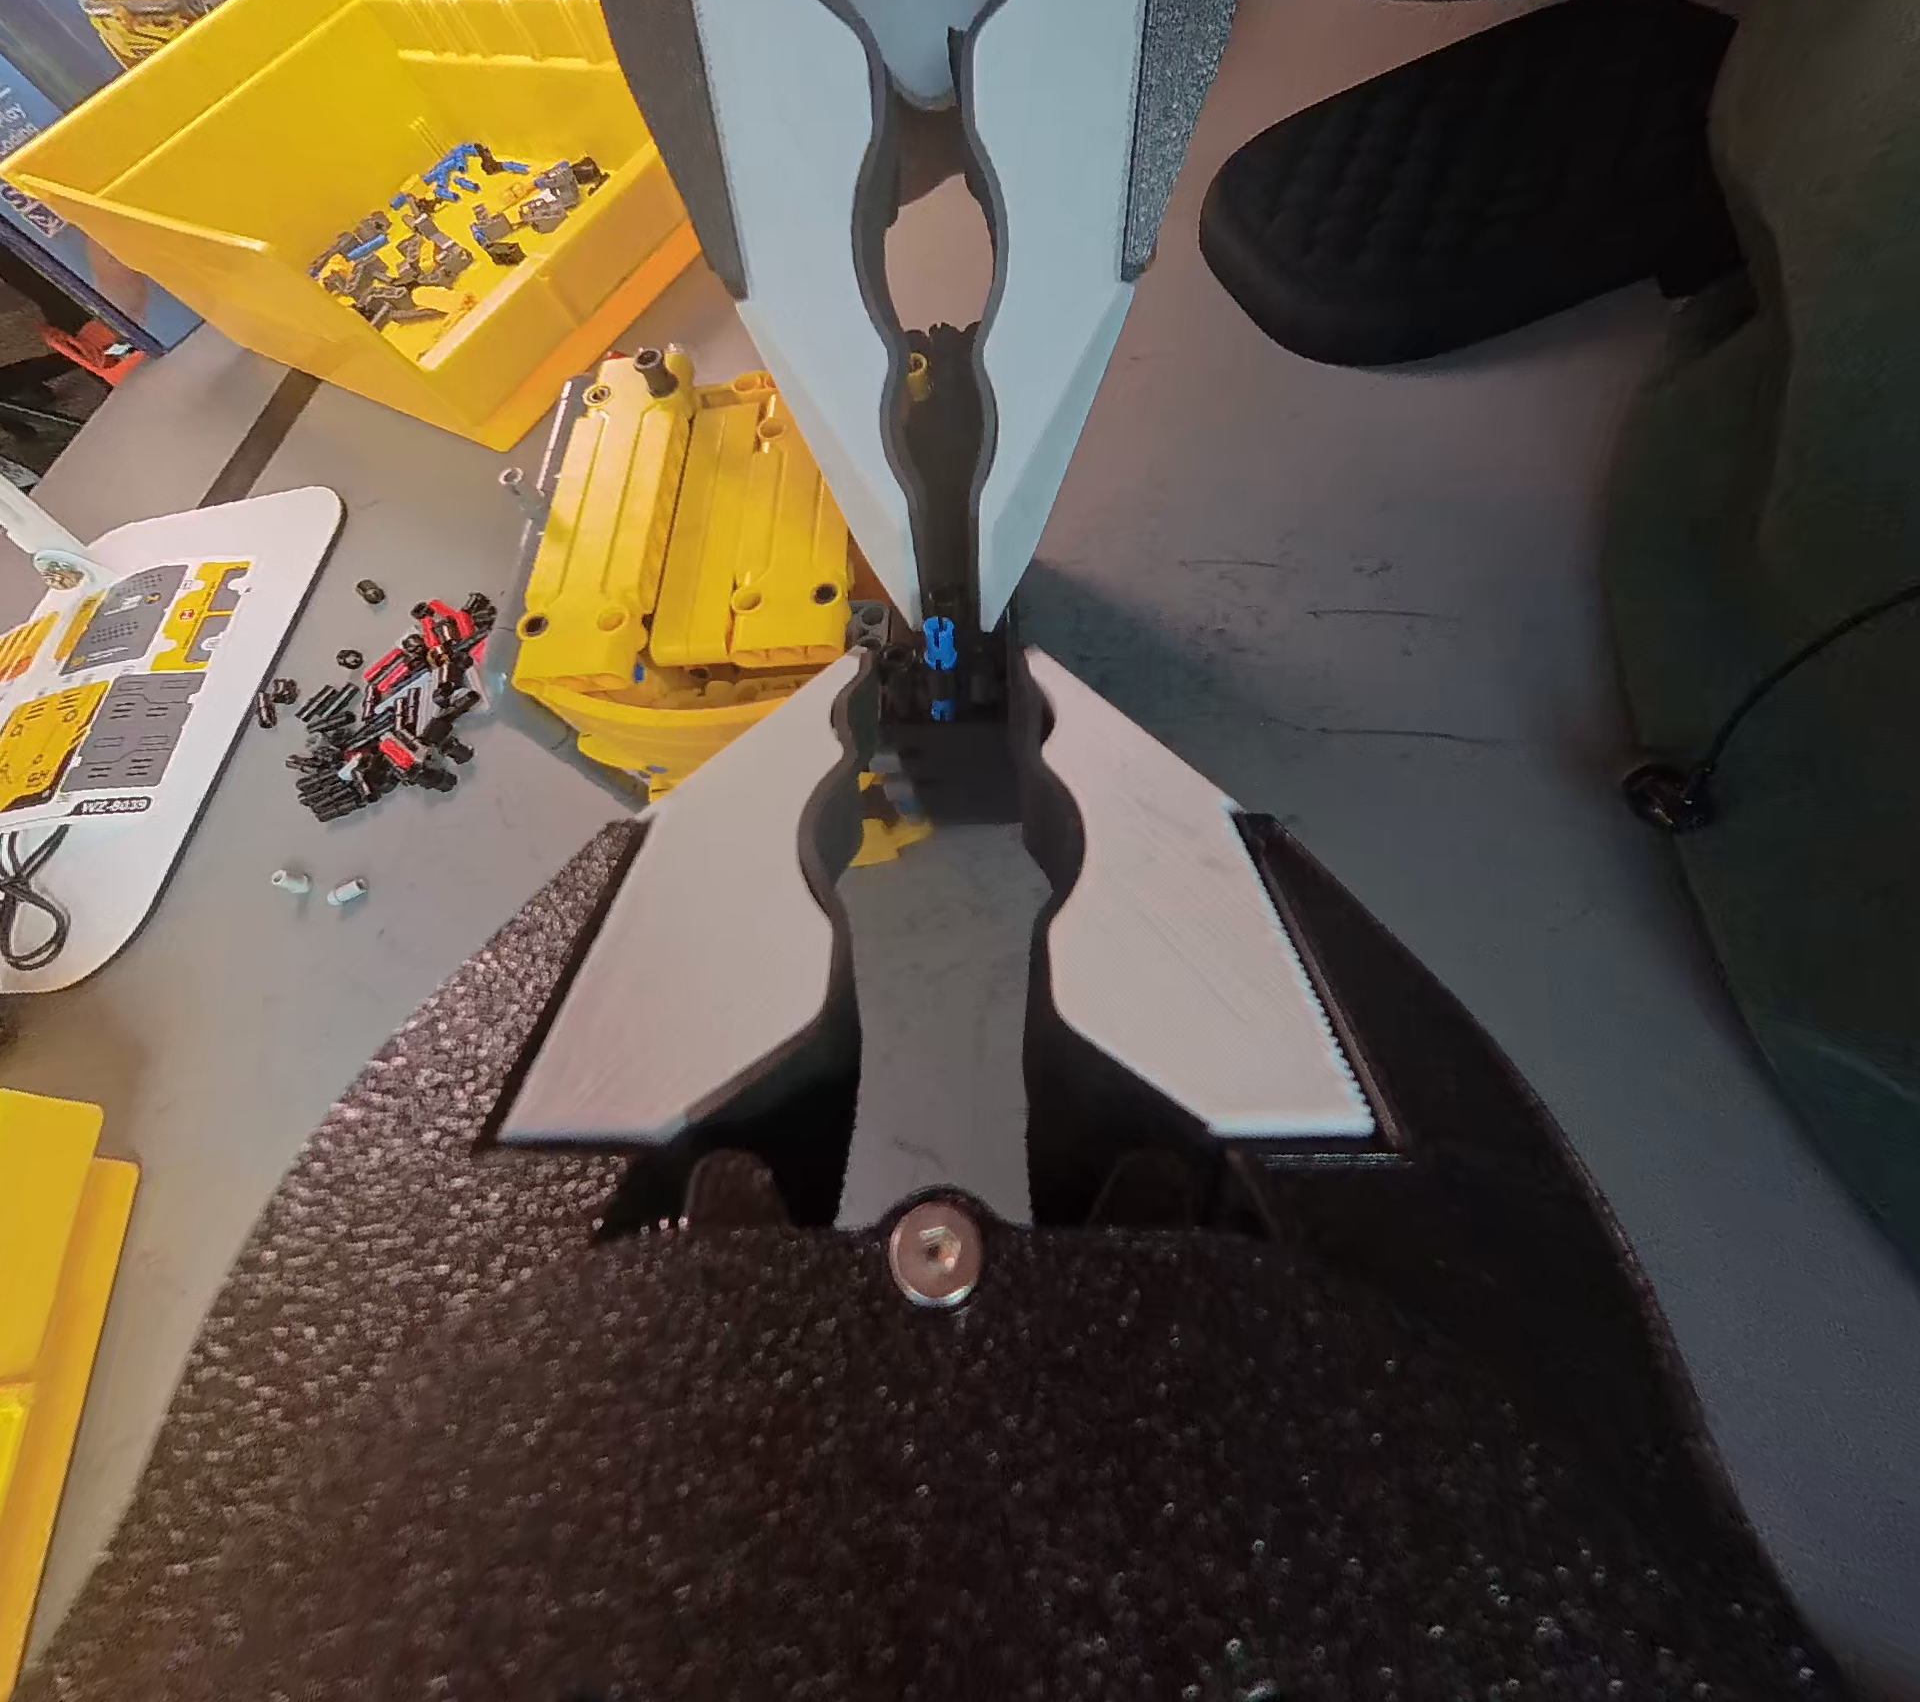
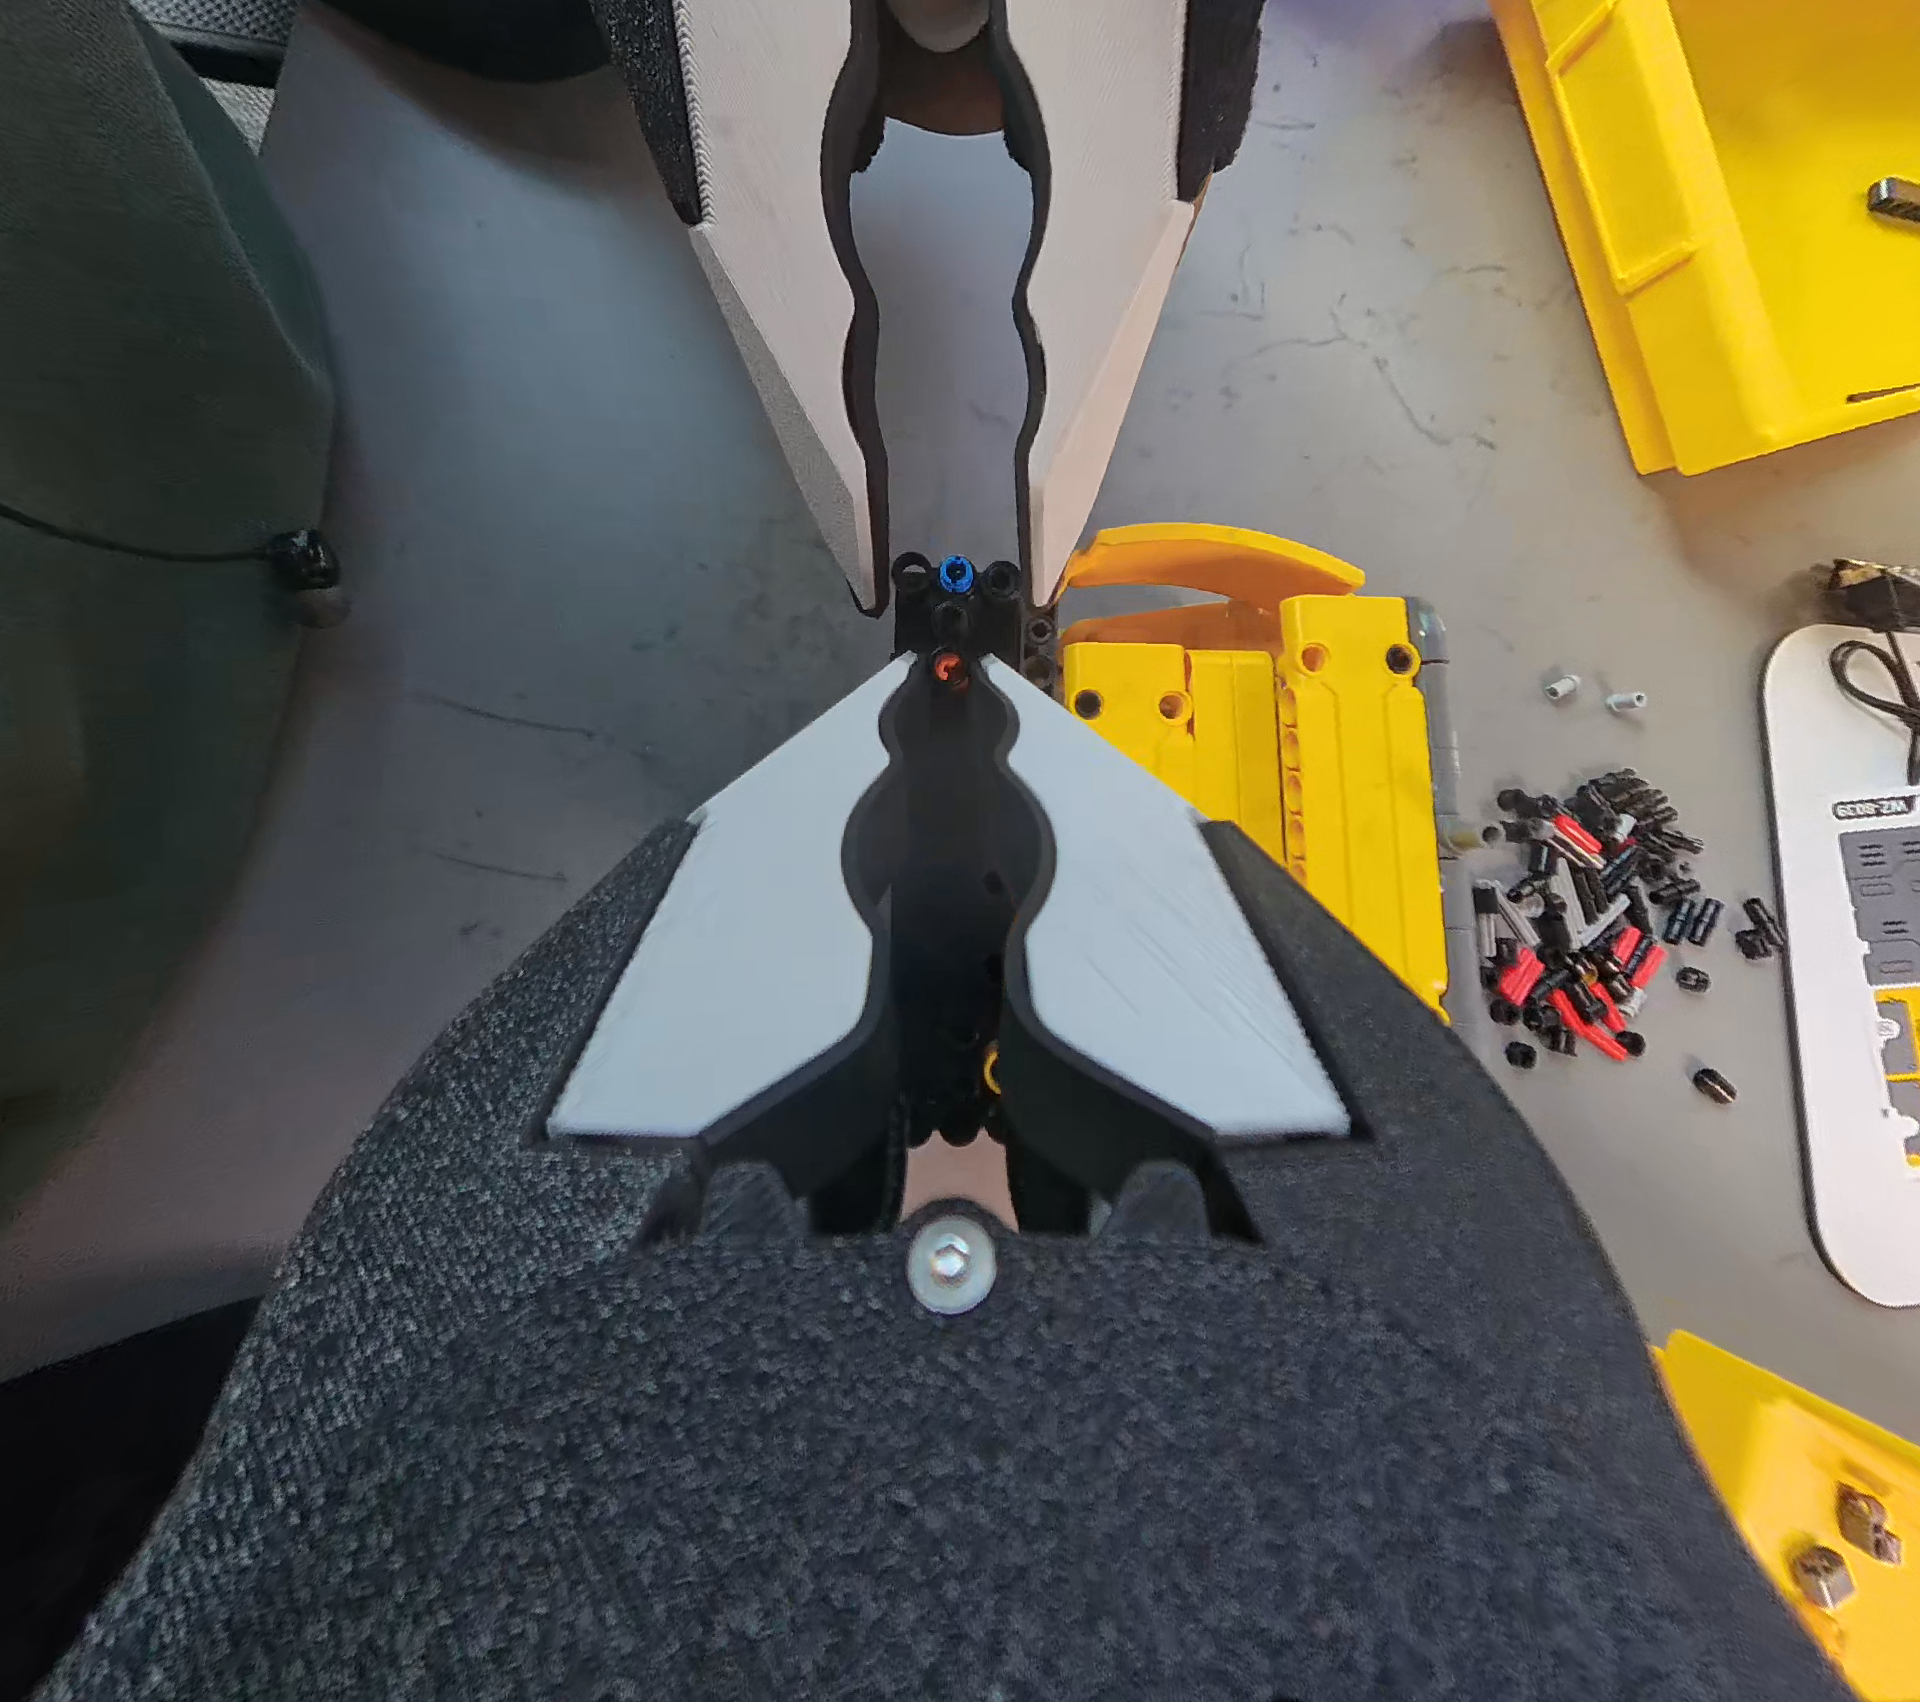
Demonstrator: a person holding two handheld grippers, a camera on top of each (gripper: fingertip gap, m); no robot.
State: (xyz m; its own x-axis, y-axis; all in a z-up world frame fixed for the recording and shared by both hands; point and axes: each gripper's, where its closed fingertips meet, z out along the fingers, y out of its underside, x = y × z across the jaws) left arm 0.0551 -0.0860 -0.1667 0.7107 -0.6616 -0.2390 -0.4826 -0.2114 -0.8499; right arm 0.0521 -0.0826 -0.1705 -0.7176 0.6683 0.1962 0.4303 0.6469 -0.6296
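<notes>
A black brick beam assembly (image 2: 951, 925) is held between both grippers, just above the grey table. A blue pin (image 1: 938, 644) sticks out of it, also in the right wrist view (image 2: 954, 577), with a red-orange pin (image 2: 948, 667) below it. My left gripper (image 1: 945, 665) is shut on the wide end of the assembly. My right gripper (image 2: 951, 670) is shut on the narrow beam that runs back between its fingers. The two grippers face each other tip to tip: the right gripper (image 1: 958, 603) comes in from the top of the left wrist view, the left gripper (image 2: 961, 598) likewise in the right.
A yellow brick model (image 1: 707, 530) (image 2: 1278, 738) lies right beside the grippers. Near it are a pile of black and red pins (image 1: 395, 696) (image 2: 1579, 914), two small grey pieces (image 1: 317, 885) and a white printed card (image 1: 125, 696). A yellow bin (image 1: 260, 125) holds small parts. Green fabric (image 1: 1818, 509) lies at the table edge. My two grippers' fingertips are within a few centimetres of each other.
</notes>
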